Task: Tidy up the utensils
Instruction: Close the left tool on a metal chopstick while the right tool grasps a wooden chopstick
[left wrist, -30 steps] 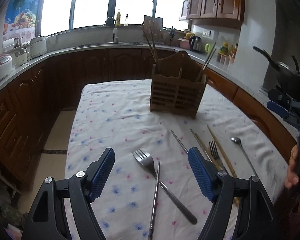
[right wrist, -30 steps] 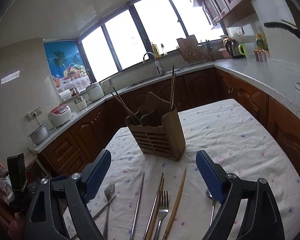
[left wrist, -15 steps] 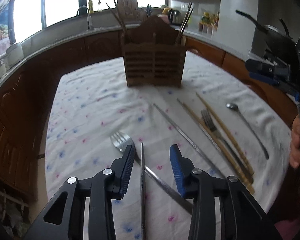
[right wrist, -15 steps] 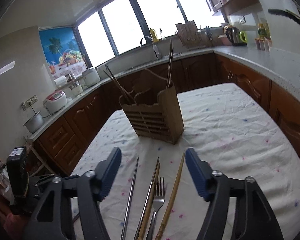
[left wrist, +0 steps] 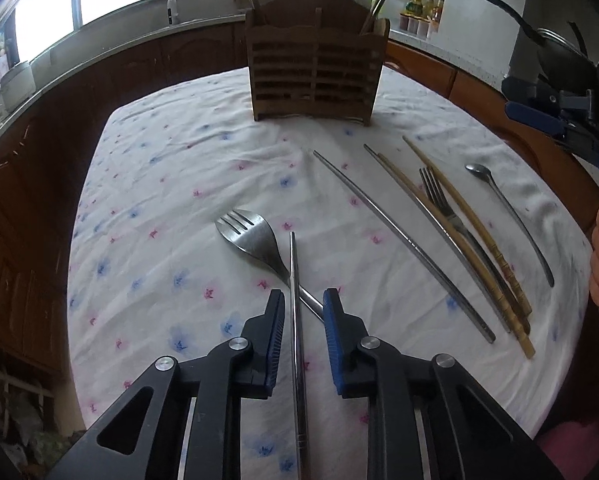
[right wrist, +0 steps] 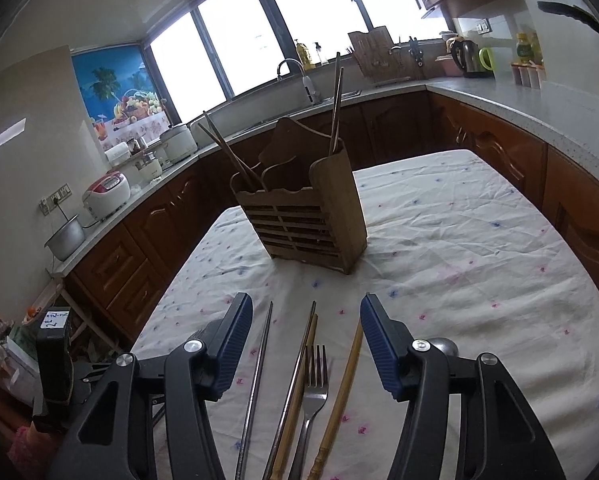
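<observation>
Left gripper [left wrist: 302, 304]: fingers narrowed to a slim gap around a steel chopstick [left wrist: 297, 320] lying on the counter [left wrist: 171, 200] (floral cloth over it). Pads sit close on both sides; cannot tell if they touch it yet. That chopstick crosses over the handle of a wide steel fork [left wrist: 251, 238], whose head lies just ahead-left of the fingers.

Right gripper [right wrist: 306, 320]: fingers spread wide, holding nothing, low over the utensil row. Between them in the right wrist view: a second steel chopstick [right wrist: 259, 364], a steel-plus-wood chopstick pair [right wrist: 299, 364], a smaller fork [right wrist: 314, 384] and a bamboo chopstick [right wrist: 345, 380]. A spoon [right wrist: 443, 347] bowl peeks out behind the right finger.

In the left wrist view the same row lies right of the left gripper, well apart from it, spoon outermost.

Wooden utensil holder [left wrist: 317, 68] stands upright at the far end of the counter, beyond all loose utensils. Chopsticks [right wrist: 335, 104] already stand in its end compartments (two leaning at each end, from what shows).
</observation>
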`<state>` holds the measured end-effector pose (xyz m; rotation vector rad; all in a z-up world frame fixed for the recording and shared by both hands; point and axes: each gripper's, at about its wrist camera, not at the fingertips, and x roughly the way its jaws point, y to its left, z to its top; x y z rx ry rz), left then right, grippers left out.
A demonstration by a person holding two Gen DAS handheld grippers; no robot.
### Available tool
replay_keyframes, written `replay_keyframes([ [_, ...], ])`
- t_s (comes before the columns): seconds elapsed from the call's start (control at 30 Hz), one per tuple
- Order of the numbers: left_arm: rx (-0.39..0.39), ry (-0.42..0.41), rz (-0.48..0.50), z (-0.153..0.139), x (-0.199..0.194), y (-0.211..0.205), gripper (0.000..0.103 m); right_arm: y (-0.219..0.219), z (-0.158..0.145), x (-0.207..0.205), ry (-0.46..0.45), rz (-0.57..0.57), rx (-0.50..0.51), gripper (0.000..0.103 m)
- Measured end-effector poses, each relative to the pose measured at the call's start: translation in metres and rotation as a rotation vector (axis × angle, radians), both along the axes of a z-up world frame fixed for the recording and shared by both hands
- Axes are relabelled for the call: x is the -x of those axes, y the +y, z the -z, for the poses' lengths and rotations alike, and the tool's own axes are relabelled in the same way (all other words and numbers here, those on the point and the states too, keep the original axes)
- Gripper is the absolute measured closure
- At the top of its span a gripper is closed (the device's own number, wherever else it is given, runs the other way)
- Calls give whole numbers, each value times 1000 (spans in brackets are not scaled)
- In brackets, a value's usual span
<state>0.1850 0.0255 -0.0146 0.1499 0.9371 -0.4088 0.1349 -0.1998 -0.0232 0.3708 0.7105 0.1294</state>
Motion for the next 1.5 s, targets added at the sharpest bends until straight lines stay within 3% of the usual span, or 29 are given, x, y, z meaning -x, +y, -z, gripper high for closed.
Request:
replay_keyframes([
  [0.17,5,24,0,7,-5,1,96,1,9,-6,27,-8,-1,52],
  [0.47,28,51,-1,11,-13,-4,96,6,40,-29,130,-30,4,64],
  [0.73,24,55,-2,7,-22,-9,96,28,47,-47,150,-116,4,66],
  [1.0,-32,21,60,-2,-31,-21,96,0,50,-48,158,-46,-14,66],
  [1.17,-166,55,105,13,-44,-45,96,-4,53,-49,167,-42,-11,66],
  [1.33,-156,63,116,14,-50,-49,99,-10,62,-58,205,-29,12,66],
  [1.5,-137,46,111,14,-51,-49,101,-11,73,-73,260,-29,74,76],
])
